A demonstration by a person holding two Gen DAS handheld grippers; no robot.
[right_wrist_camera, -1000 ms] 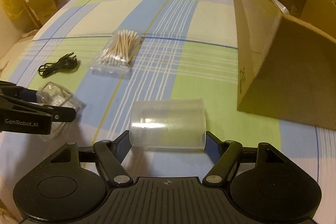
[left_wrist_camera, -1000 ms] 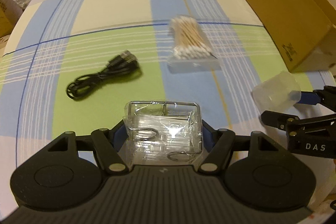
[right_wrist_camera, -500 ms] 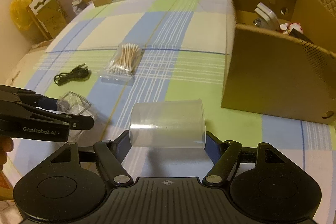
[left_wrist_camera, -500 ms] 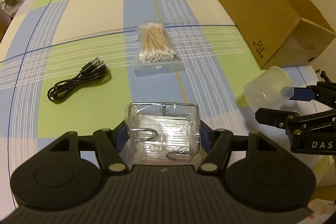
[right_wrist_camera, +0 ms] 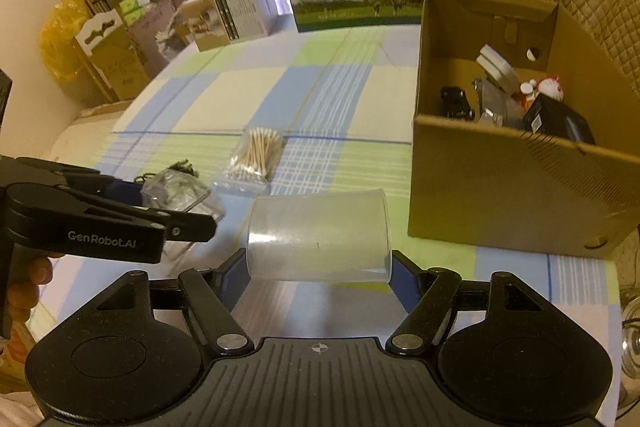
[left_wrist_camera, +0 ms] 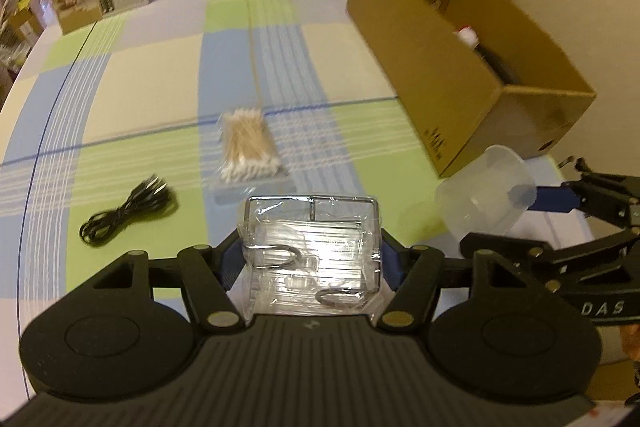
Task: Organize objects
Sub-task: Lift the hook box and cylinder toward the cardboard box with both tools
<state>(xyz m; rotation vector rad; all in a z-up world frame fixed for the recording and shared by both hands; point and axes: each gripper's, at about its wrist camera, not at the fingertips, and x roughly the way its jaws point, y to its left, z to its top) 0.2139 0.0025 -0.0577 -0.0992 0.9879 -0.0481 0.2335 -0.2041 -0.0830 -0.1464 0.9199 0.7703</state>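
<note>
Now the left hand-held gripper [left_wrist_camera: 312, 263] is clamping a clear crinkly-wrapped pack with wire hooks [left_wrist_camera: 310, 259], and the right hand-held gripper [right_wrist_camera: 318, 267] is pinching a frosted plastic cup [right_wrist_camera: 318, 239] held sideways, both above the surface [left_wrist_camera: 152, 99]. Best carried over the open cardboard box [right_wrist_camera: 516, 183] and released low, grip gentle since thin plastic flexes. Cotton swab bag [left_wrist_camera: 248, 147] and coiled black cable [left_wrist_camera: 128, 211] are lying on the checked cloth.
</note>
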